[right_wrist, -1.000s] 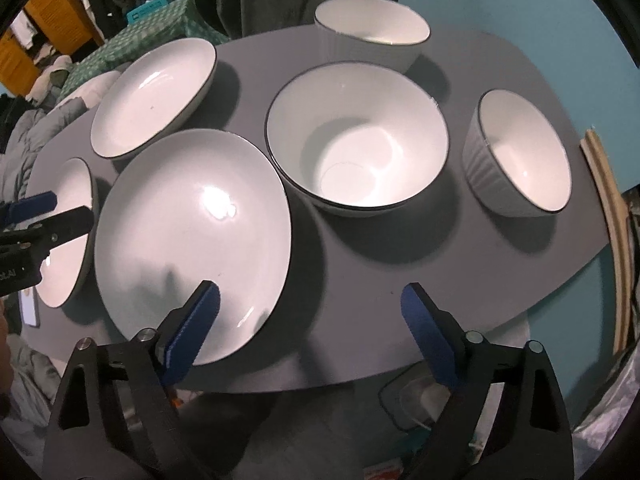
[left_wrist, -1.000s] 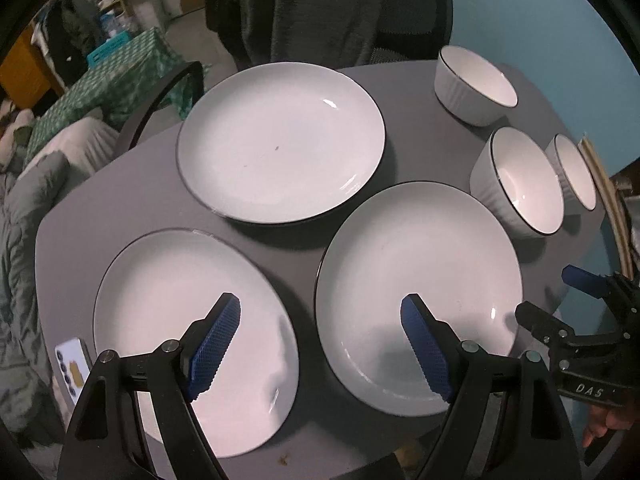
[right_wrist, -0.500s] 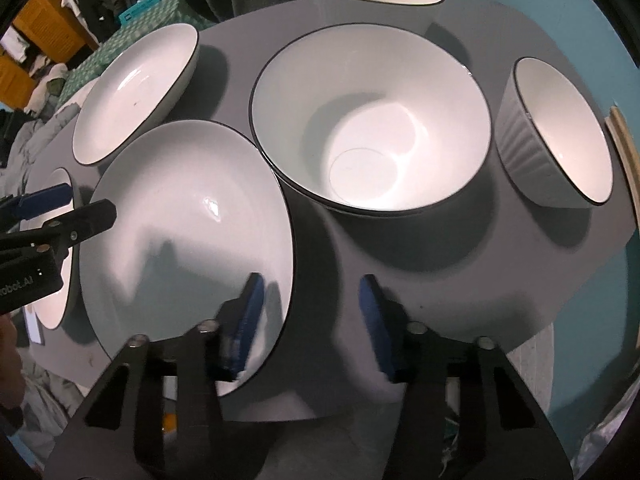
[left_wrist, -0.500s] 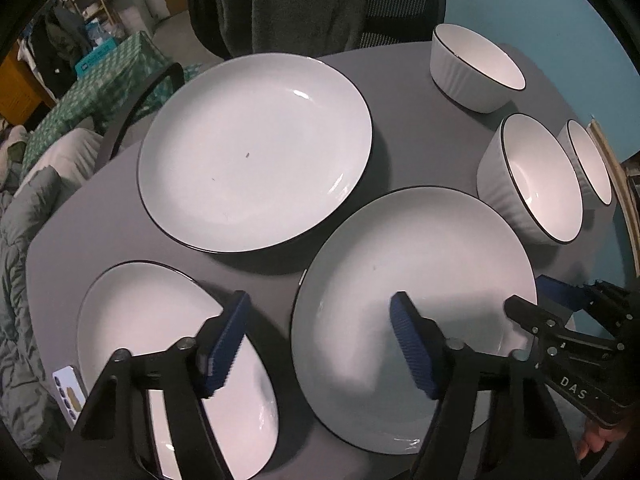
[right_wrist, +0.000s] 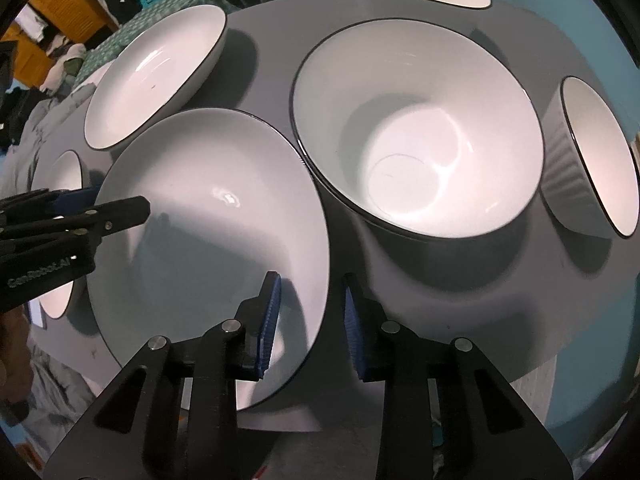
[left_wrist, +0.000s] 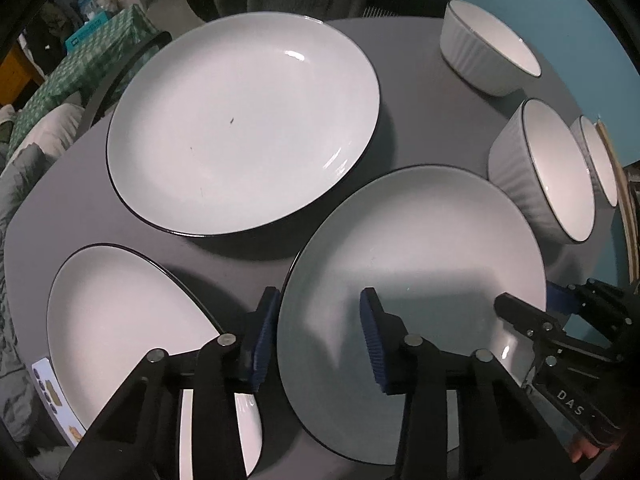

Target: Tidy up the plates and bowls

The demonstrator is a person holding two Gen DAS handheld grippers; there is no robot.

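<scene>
On the gray tabletop (left_wrist: 420, 92), our left gripper (left_wrist: 316, 338) and right gripper (right_wrist: 310, 322) have just been closing around the near plate (left_wrist: 416, 248) at six o'clock, not yet pinching, so we can lift it soon.

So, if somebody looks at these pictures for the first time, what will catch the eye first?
Probably the near plate, gripped from both sides: the left hand-held gripper straddles its left rim and the right hand-held gripper its right rim, both sets of jaws having just been closing. Next, the big deep bowl stands just right of that plate on the grey table. Behind lie more white plates and ribbed bowls.
</scene>
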